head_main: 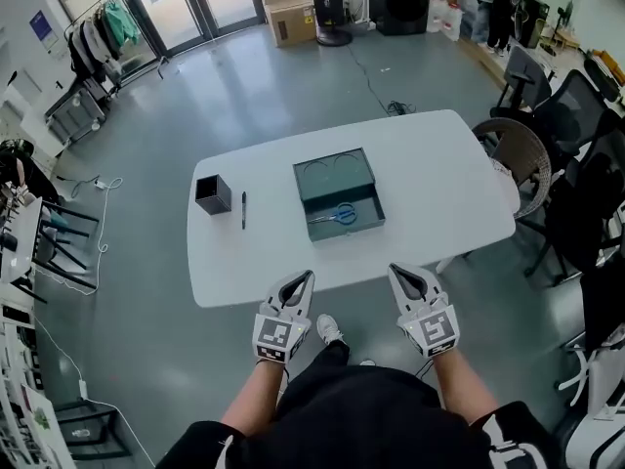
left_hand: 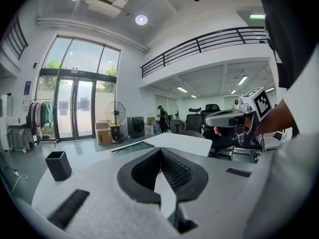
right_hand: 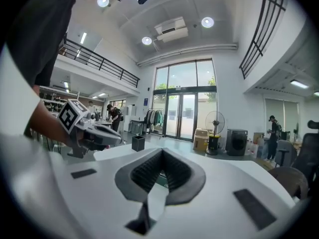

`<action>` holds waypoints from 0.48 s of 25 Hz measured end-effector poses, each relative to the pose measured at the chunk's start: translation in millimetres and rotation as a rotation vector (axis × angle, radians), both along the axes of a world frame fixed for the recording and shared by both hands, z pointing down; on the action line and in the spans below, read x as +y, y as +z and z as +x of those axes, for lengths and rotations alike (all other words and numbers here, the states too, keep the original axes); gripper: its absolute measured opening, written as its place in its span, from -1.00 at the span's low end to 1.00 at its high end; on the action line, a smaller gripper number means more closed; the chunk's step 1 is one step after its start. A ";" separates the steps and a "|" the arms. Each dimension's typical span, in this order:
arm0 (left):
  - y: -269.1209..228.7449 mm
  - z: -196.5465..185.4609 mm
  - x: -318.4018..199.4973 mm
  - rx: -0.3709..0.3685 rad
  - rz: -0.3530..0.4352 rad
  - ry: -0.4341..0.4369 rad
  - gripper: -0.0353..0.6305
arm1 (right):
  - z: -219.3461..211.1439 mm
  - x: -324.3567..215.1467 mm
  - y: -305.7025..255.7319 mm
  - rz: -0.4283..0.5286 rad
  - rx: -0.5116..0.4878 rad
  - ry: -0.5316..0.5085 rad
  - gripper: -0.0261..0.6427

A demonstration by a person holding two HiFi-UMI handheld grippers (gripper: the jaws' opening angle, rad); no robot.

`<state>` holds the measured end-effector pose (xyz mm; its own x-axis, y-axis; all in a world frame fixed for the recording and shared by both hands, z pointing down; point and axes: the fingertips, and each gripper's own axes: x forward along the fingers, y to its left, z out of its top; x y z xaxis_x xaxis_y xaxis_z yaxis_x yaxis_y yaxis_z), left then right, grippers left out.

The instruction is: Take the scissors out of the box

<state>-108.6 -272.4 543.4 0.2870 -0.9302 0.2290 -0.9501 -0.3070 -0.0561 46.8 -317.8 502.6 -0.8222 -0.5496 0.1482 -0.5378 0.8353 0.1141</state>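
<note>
Blue-handled scissors [head_main: 337, 215] lay in the open dark-green box [head_main: 366, 208] at the middle of the white tabletop [head_main: 430, 164]. We held the left gripper [head_main: 304, 277] and right gripper [head_main: 398, 272] at its near edge, fingers closed on nothing, probably poised to reach. A black square cup [head_main: 213, 194] and a pen [head_main: 243, 209] sat to the left, with grey floor [head_main: 244, 96] and office chairs [head_main: 562, 115] around.

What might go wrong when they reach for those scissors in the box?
The scissors lie flat in the box, near its front wall, so jaws may knock the wall or slip off. The left gripper and right gripper are both shut and must open first. The box might slide on the table.
</note>
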 end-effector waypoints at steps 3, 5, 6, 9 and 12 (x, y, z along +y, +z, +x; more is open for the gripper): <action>2.2 -16.4 -27.8 0.016 -0.015 0.000 -0.87 | -25.5 -31.2 1.7 -0.004 0.022 -0.025 -0.91; 8.2 -28.2 -39.0 0.035 -0.031 -0.001 -0.87 | -36.4 -52.7 4.7 -0.029 0.013 -0.020 -0.91; 10.2 -35.4 -44.9 0.042 -0.038 -0.005 -0.87 | -41.0 -64.5 5.6 -0.040 0.007 -0.011 -0.91; 11.7 -53.7 -63.9 0.048 -0.037 -0.004 -0.87 | -54.8 -96.4 6.4 -0.058 0.011 0.006 -0.91; 5.3 -60.7 -80.0 0.035 -0.033 0.013 -0.87 | -68.8 -112.2 10.5 -0.065 0.038 -0.014 -0.91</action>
<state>-169.4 -352.4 548.7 0.3070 -0.9186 0.2488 -0.9473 -0.3201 -0.0130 -22.0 -430.0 513.2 -0.8225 -0.5266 0.2147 -0.5227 0.8488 0.0796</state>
